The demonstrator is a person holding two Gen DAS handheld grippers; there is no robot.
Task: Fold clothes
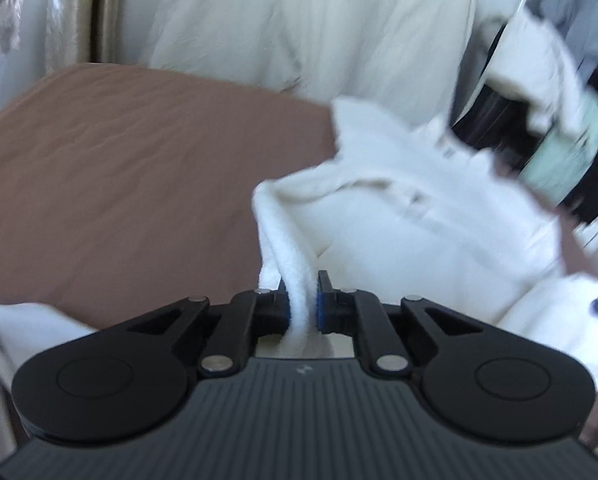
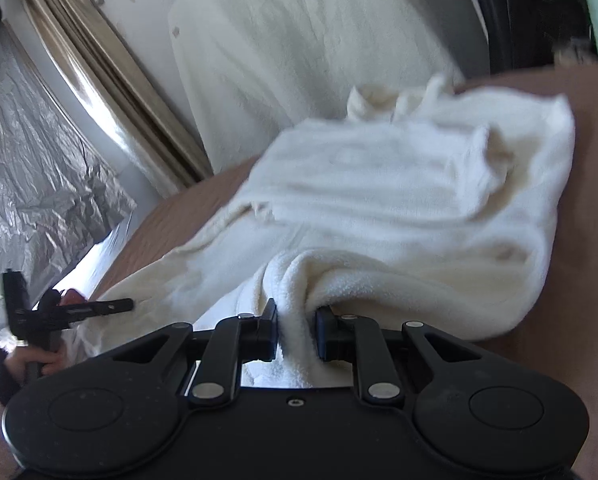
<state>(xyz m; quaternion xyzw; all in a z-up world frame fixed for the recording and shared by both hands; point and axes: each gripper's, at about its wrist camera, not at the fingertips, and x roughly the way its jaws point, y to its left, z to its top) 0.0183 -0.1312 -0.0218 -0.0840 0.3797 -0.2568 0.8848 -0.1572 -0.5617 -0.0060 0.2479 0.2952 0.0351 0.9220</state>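
Nearest the lens in the left wrist view, the left gripper (image 1: 302, 304), with matte black linkage arms and blue-faced pads, is clenched on a narrow, rope-like fold of the white fleece garment (image 1: 411, 216). The pinched strip is thick and nubbly and rises between the pads before widening into the garment's soft, rumpled body to the right.

In the right wrist view, the right gripper (image 2: 297, 334), of the same black hinged build with round pivot housings, grasps a bunched, terry-textured ridge of the same garment (image 2: 379, 208), its pads pressing the fabric from both sides. At the lower left of this view a person's hand (image 2: 39, 360) holds the handle of the left gripper, whose black fingers reach towards the garment's edge.

The garment lies in blurred, heaped folds on a brown bedsheet (image 1: 131, 168), smooth and faintly creased.

Behind the bed hangs a pale cream cloth (image 2: 299, 40) with vertical wrinkles. Beside it stands a pleated beige curtain (image 2: 111, 80) with a satin sheen, and farthest left a sheet of crinkled silvery plastic (image 2: 31, 168). A dark, blurred object shows at the upper right of both views; what it is cannot be told.
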